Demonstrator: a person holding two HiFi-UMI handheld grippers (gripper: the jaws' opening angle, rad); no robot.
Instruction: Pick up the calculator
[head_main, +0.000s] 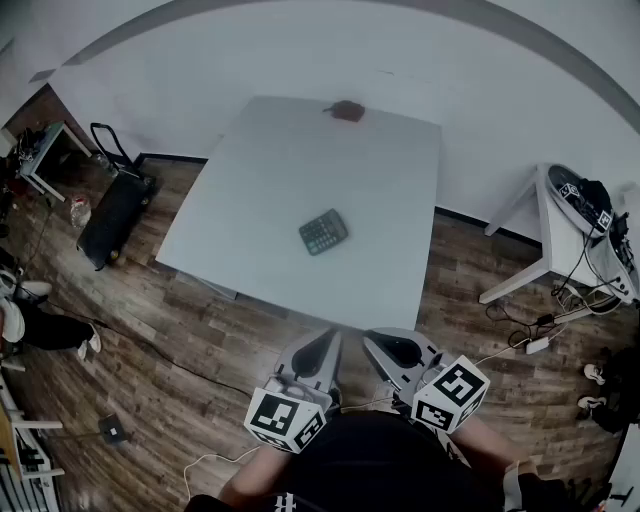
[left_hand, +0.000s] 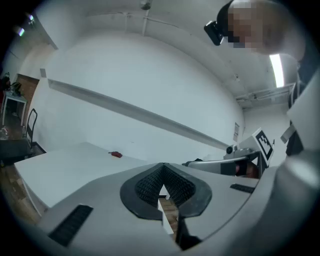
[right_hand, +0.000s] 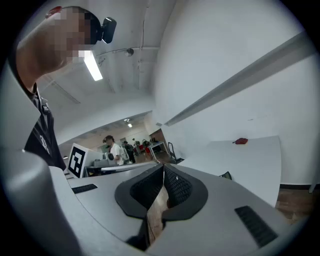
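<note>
Currently you hold left gripper (head_main: 328, 342) and right gripper (head_main: 378, 342) by your body, jaws closed, both empty, likely a rest pose. Calculator (head_main: 323, 232) lies flat mid-table (head_main: 260, 160), well apart from both.

**Little to Read, Less to Name**

From above, the calculator (head_main: 323, 232) is too small for its keys or display to be read. A small reddish thing (head_main: 347, 111) at the far edge of the table (head_main: 270, 170) is beyond naming (a mere smudge in both gripper views too). The person's left forearm (head_main: 250, 482) and right forearm (head_main: 485, 445) run off the bottom edge.
</note>
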